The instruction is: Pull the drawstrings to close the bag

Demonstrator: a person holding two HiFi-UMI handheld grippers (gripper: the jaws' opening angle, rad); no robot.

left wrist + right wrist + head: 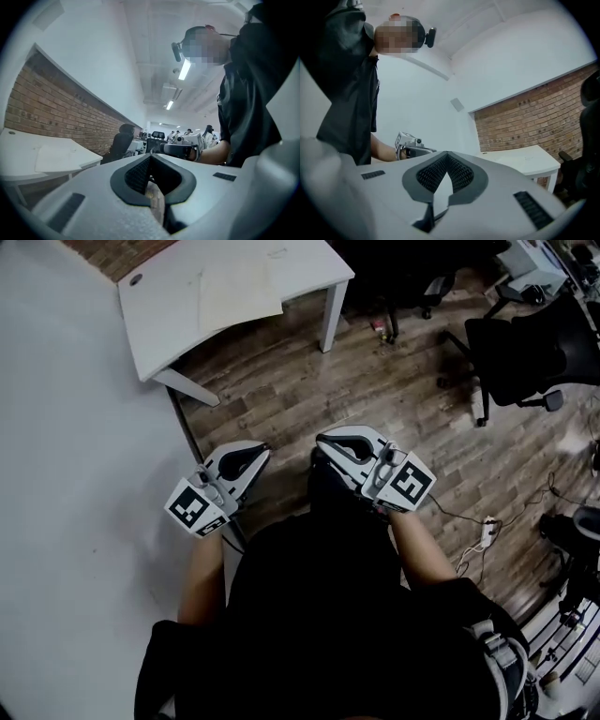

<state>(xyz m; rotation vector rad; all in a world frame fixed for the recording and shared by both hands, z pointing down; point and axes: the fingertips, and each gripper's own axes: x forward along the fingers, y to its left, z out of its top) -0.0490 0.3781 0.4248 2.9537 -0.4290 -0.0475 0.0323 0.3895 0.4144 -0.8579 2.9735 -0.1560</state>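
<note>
Bag and drawstrings show in no view; the left gripper (246, 460) and right gripper (342, 444) sit at frame centre over the wooden floor (394, 399), both pinched together on nothing — reaching like this, they'd likely knock a cord aside, not catch it; smooth white shells, dark ribbed V-shaped pads (431, 172).

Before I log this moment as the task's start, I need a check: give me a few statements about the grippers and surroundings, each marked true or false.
1. The left gripper and right gripper are both shut. True.
2. The left gripper holds a drawstring. False: nothing is between its jaws.
3. A bag lies on the table. False: no bag shows in any view.
4. A black chair stands on a wooden floor. True.
</note>
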